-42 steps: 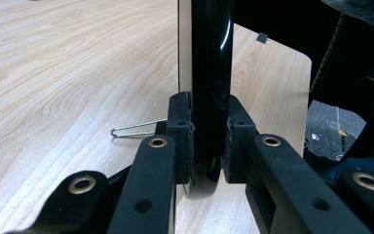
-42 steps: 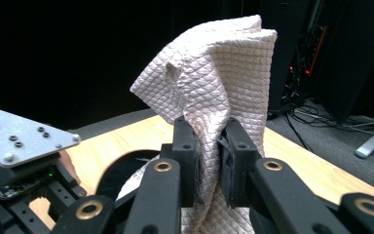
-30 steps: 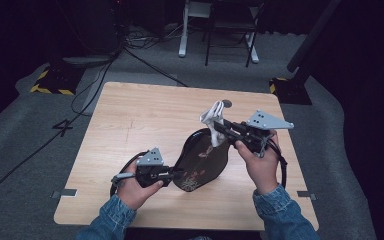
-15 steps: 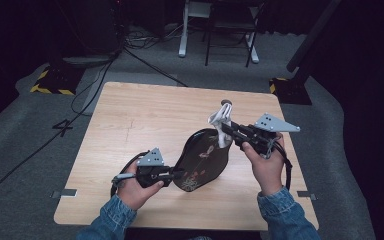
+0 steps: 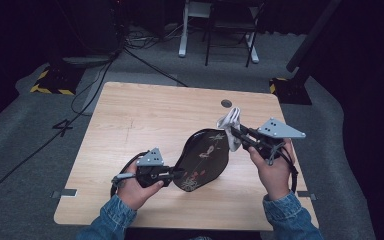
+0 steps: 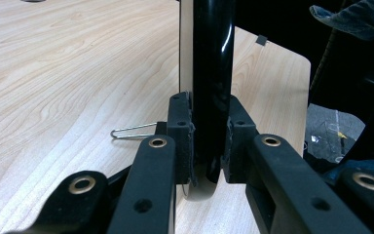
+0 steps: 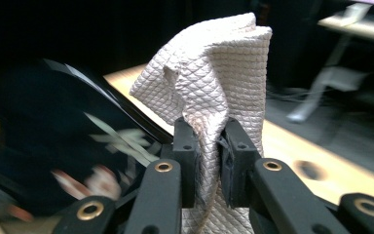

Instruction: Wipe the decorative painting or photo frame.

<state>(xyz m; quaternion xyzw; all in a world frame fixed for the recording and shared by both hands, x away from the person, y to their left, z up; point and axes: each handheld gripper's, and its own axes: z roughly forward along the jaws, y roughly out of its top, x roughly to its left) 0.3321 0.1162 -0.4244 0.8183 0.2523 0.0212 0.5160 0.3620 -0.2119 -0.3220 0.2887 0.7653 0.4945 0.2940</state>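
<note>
The left gripper (image 5: 172,173) grasps a glossy black oval tray (image 5: 203,159) with flower patterns by its near edge; the right gripper (image 5: 234,132) clenches a crumpled white cloth (image 7: 219,78) against the tray's far right rim.

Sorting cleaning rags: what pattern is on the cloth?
Pale cream cloth with a fine scale-like quilted texture, best in the right gripper view.

The tray (image 5: 203,159) is shiny black, smooth like glass, with little painted flowers. The cloth (image 7: 217,78) is pale and soft, with a bumpy pattern like tiny scales. The tabletop (image 5: 145,112) is light wood with wavy lines. Both grippers' jaws look like dull black plastic with small gold metal rings.
</note>
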